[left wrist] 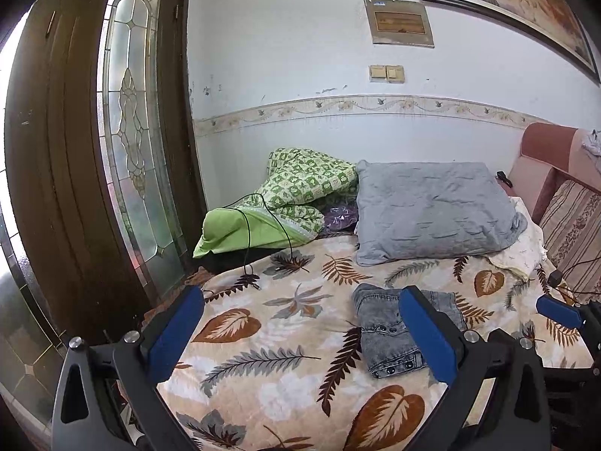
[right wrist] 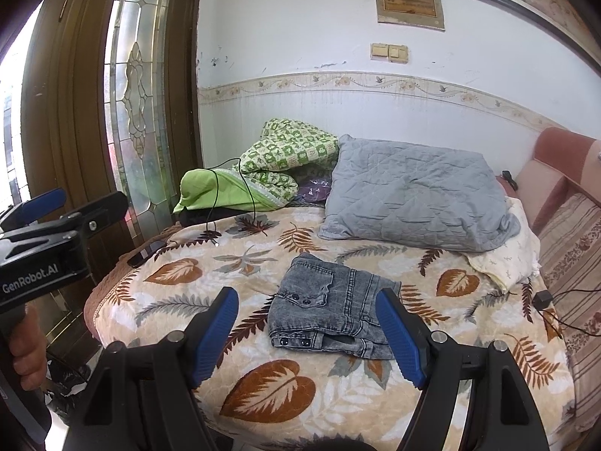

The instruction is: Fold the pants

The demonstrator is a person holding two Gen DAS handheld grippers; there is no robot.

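A pair of grey denim pants (right wrist: 330,308) lies folded into a small bundle on the leaf-patterned bedspread (right wrist: 263,387), also seen as the pants (left wrist: 390,323) in the left wrist view. My right gripper (right wrist: 308,332) hovers just short of the bundle, jaws open, nothing between its blue pads. My left gripper (left wrist: 304,332) is open too and holds nothing; the pants lie behind its right finger (left wrist: 428,332). The left gripper (right wrist: 49,233) shows at the left edge of the right wrist view, held by a hand (right wrist: 26,342).
A grey quilted pillow (right wrist: 417,203) and a green patterned blanket (right wrist: 278,161) lie at the head of the bed by the wall. A black cable (right wrist: 221,195) and a dark phone (right wrist: 144,253) rest near the left edge. A wooden door with a stained-glass panel (left wrist: 131,127) stands left; a striped couch (right wrist: 578,274) right.
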